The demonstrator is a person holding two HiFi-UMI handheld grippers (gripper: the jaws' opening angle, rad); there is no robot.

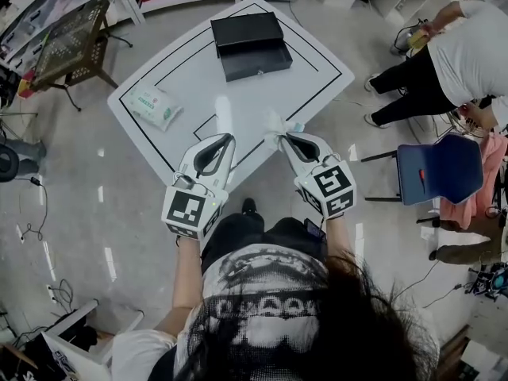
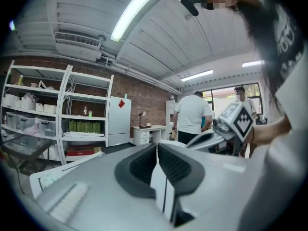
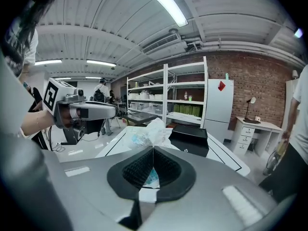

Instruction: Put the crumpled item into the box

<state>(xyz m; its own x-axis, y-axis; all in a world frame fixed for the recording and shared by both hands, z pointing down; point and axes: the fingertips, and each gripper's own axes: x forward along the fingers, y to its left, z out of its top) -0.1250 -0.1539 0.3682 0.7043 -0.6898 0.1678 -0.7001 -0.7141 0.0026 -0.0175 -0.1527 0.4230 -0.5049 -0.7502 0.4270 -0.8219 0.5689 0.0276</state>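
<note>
Wrapper (image 1: pixel 274 124) pinched in right gripper (image 1: pixel 280 136) jaws above tabletop's near edge; left gripper (image 1: pixel 229 138) jaws closed, empty; box (image 1: pixel 250 44) at far edge.

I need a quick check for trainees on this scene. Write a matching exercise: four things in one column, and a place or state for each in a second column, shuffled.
Things
1. crumpled wrapper
2. black box
3. wipes pack
4. left claw

Places or states
A. shut on nothing
B. at the far end of the table
C. pinched in the right claw
D. lying flat near the table's left edge

Pairs: 1-C, 2-B, 3-D, 4-A
</note>
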